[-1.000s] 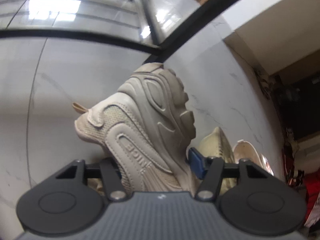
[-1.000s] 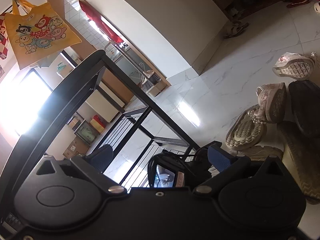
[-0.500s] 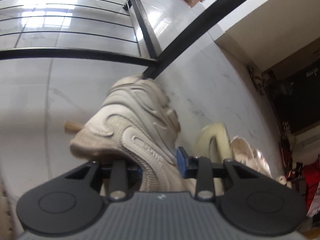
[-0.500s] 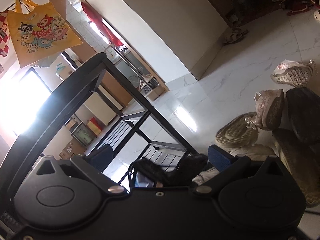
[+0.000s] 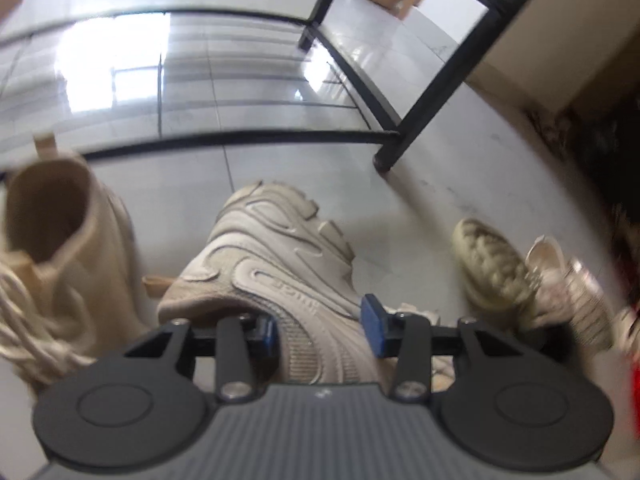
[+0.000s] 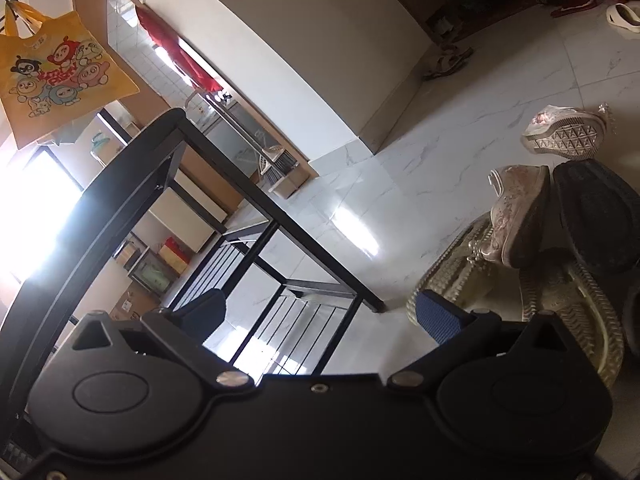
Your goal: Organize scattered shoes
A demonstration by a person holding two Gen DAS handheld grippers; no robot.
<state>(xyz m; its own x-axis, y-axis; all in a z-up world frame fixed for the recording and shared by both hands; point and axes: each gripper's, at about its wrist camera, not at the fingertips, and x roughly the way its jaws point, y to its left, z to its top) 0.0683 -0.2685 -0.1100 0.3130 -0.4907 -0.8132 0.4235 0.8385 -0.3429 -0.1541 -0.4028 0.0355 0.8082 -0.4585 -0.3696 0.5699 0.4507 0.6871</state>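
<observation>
My left gripper [image 5: 318,326] is shut on a beige chunky sneaker [image 5: 280,264], held with its toe pointing forward over the white floor. Its matching beige sneaker [image 5: 60,256] stands upright just to the left. A black metal shoe rack [image 5: 360,128] stands ahead. My right gripper [image 6: 320,312] is open and empty, raised in front of the same rack [image 6: 248,208]. A pile of scattered shoes lies to its right: a pink floral shoe [image 6: 516,216], a black-soled shoe [image 6: 592,212] and olive knit shoes [image 6: 572,312].
An olive shoe [image 5: 488,268] and a pale shoe [image 5: 568,280] lie on the floor right of the left gripper. A pink shoe [image 6: 564,132] lies sole-up farther out. A yellow cartoon bag [image 6: 56,80] hangs at upper left. Slippers [image 6: 624,16] sit near a dark doorway.
The left gripper has carried the beige sneaker toward the rack and levelled it; the matching sneaker came into view at left. The right gripper has lifted; the left gripper no longer shows in its view.
</observation>
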